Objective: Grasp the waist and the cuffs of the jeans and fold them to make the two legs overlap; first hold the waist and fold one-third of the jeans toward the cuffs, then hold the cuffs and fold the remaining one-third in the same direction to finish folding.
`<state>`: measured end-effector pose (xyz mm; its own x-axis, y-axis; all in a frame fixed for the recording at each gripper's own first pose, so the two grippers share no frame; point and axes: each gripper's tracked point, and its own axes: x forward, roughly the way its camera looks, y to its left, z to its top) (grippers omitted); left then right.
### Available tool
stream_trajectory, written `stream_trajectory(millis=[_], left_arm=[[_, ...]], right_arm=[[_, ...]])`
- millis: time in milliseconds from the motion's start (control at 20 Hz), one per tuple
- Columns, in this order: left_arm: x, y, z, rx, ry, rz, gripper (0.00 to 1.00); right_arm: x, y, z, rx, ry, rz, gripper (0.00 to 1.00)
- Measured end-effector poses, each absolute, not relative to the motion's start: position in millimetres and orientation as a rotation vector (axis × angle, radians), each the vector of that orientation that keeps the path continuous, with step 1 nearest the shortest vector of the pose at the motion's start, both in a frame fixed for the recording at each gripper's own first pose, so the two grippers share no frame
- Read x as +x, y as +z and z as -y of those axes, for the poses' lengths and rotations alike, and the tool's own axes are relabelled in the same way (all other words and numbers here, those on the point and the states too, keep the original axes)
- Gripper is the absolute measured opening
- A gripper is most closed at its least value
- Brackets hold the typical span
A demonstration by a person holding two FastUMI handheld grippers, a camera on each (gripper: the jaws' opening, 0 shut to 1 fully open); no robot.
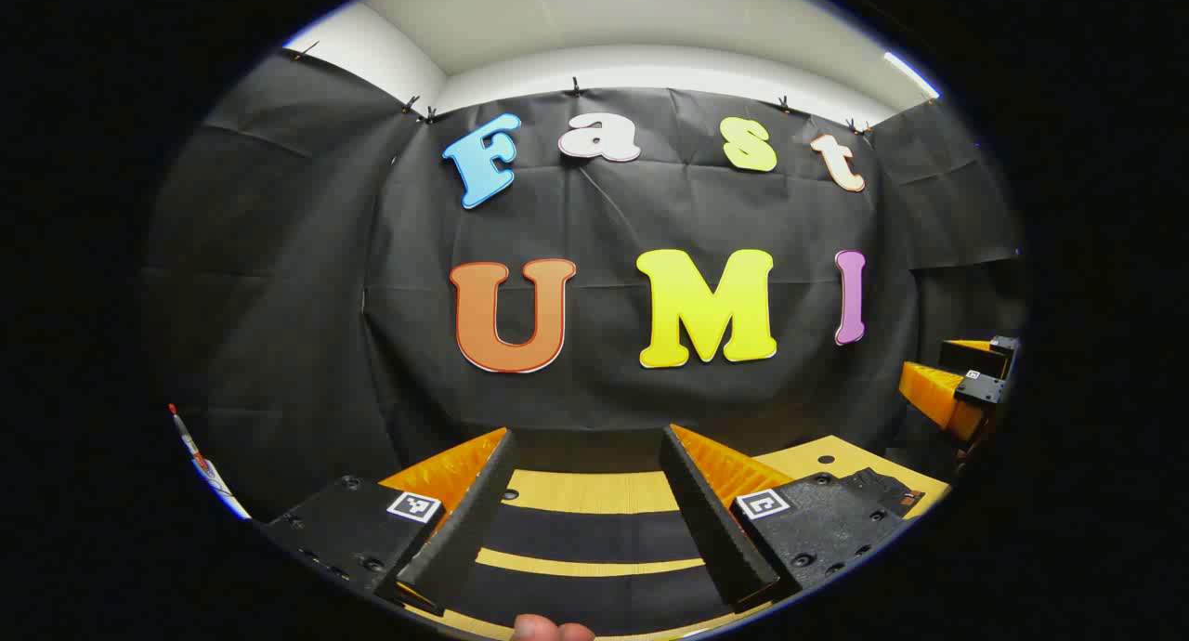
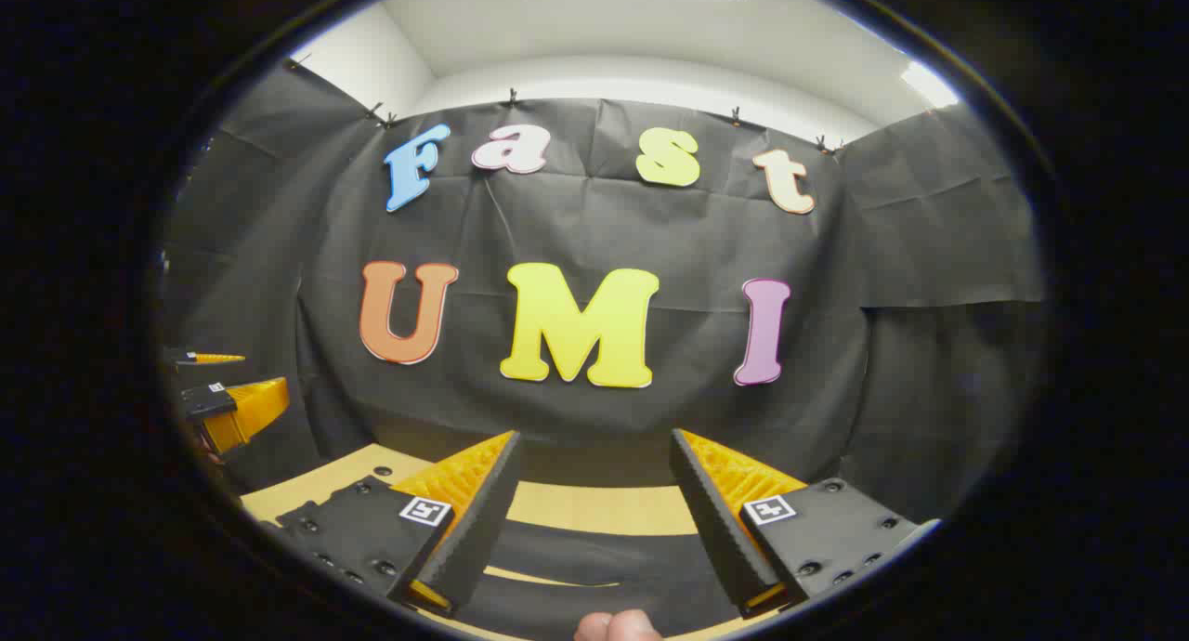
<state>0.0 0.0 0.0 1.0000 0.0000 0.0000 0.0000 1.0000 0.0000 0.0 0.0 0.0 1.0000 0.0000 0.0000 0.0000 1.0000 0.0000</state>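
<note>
- Fingertip (image 1: 553, 630) of the person's hand edges in at the bottom of the left gripper view, nearest the lens; a second fingertip (image 2: 618, 625) sits at the bottom of the right gripper view.
- No containers are seen; dark jeans (image 1: 594, 534) lie spread on the wooden table (image 1: 836, 457), directly below and between the 2 fingers of the left gripper (image 1: 588, 446).
- Pale strips of tabletop show between the dark folds of the jeans (image 2: 594, 548) in the right gripper view as well, below the right gripper (image 2: 594, 446).
- Black cloth wall (image 1: 279, 297) closes the booth behind the table, clipped along its top edge beneath a white ceiling (image 1: 650, 19) with strip lights.
- Both grippers are held level, pointing at the back wall, side by side above the jeans.
- Each gripper's jaws stand wide apart, released, with nothing between them.
- Right gripper appears at the right edge of the left gripper view; left gripper (image 2: 228, 385) appears at the left edge of the right gripper view.
</note>
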Motion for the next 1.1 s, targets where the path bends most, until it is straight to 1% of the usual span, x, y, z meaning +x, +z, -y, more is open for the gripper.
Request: stream_trajectory(millis=[100,650,700,750,1100], left_arm=[[2,2,0,0.004,-0.002,0.0,1.0],[7,0,19,0.007,-0.024,-0.006,0.99],[8,1,21,0.008,-0.028,-0.004,0.99],[10,1,23,0.01,-0.03,-0.003,0.99],[22,-5,27,0.014,-0.034,-0.015,0.99]], right_arm=[[1,0,4,0.002,-0.005,-0.003,0.96],[1,-2,17,0.005,-0.013,-0.005,0.96],[2,-2,19,0.01,-0.018,-0.008,0.98],[2,-3,22,0.013,-0.021,-0.011,0.96],[13,-8,44,0.017,-0.051,-0.03,0.96]])
